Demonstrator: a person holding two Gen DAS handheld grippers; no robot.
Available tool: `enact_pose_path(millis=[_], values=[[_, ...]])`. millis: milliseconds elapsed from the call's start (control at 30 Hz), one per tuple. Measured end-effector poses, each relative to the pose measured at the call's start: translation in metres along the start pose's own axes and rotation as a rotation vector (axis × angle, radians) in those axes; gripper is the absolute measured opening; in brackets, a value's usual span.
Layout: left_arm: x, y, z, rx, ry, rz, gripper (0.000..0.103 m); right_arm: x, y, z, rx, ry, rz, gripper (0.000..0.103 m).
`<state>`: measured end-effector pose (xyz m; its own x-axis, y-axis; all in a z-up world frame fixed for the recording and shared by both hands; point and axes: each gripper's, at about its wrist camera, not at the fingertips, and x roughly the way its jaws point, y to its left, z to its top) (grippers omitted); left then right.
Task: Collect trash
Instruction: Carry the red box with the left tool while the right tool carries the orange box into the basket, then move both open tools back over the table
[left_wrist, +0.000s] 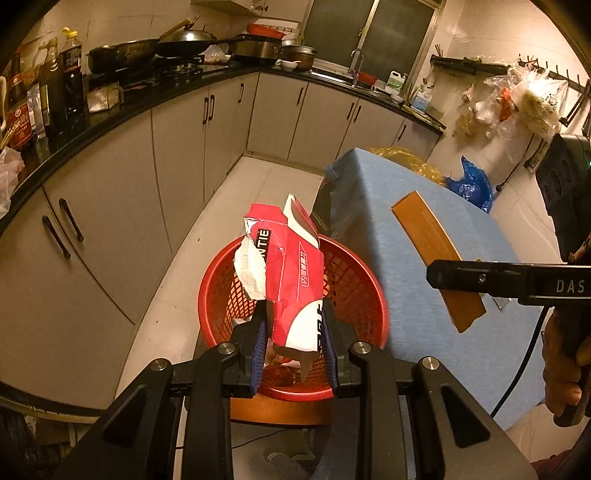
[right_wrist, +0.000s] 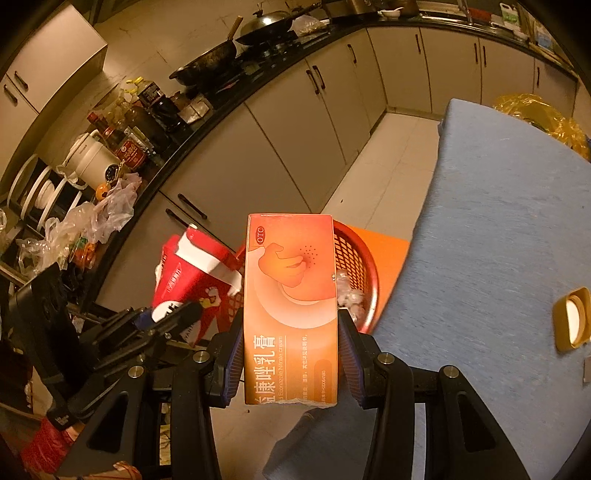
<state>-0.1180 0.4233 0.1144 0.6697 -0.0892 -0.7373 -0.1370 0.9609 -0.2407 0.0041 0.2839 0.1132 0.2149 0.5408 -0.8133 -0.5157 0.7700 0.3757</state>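
My left gripper (left_wrist: 293, 325) is shut on a torn red and white carton (left_wrist: 288, 273) and holds it above a red mesh basket (left_wrist: 354, 280) that stands on an orange stool (left_wrist: 280, 411). The carton also shows in the right wrist view (right_wrist: 192, 273). My right gripper (right_wrist: 291, 332) is shut on an orange medicine box (right_wrist: 291, 306), held over the near edge of the basket (right_wrist: 364, 269). In the left wrist view the right gripper holds that box (left_wrist: 432, 240) above the blue table. Crumpled trash (right_wrist: 349, 291) lies in the basket.
A blue-clothed table (right_wrist: 498, 221) stands to the right, with a yellow cap (right_wrist: 572, 319) on it. Kitchen cabinets (left_wrist: 110, 206) and a cluttered black counter (left_wrist: 122, 107) run along the left. White tiled floor (left_wrist: 258, 184) lies between them.
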Motion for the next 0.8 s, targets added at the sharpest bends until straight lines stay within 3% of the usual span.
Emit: enact_pose_path(millis=[133, 267, 400, 467, 600, 800], values=[[0.005, 0.000, 0.004, -0.006, 0.003, 0.005, 0.028, 0.010, 0.000, 0.012, 0.020, -0.002, -0.002, 0.052], [0.002, -0.001, 0.007, -0.024, -0.016, 0.020, 0.044, 0.003, -0.006, 0.018, 0.040, -0.029, -0.009, 0.056], [-0.002, -0.006, 0.007, 0.008, -0.028, 0.035, 0.046, -0.015, -0.014, 0.014, 0.050, -0.064, -0.019, 0.056], [-0.003, -0.010, 0.007, 0.006, -0.031, 0.029, 0.047, -0.025, -0.020, 0.006, 0.052, -0.081, -0.031, 0.057], [-0.004, -0.022, 0.001, -0.004, -0.030, 0.010, 0.061, -0.039, -0.035, -0.017, 0.071, -0.091, -0.071, 0.060], [0.009, -0.065, -0.008, 0.076, 0.016, -0.046, 0.061, -0.053, -0.073, -0.054, 0.158, -0.069, -0.116, 0.061]])
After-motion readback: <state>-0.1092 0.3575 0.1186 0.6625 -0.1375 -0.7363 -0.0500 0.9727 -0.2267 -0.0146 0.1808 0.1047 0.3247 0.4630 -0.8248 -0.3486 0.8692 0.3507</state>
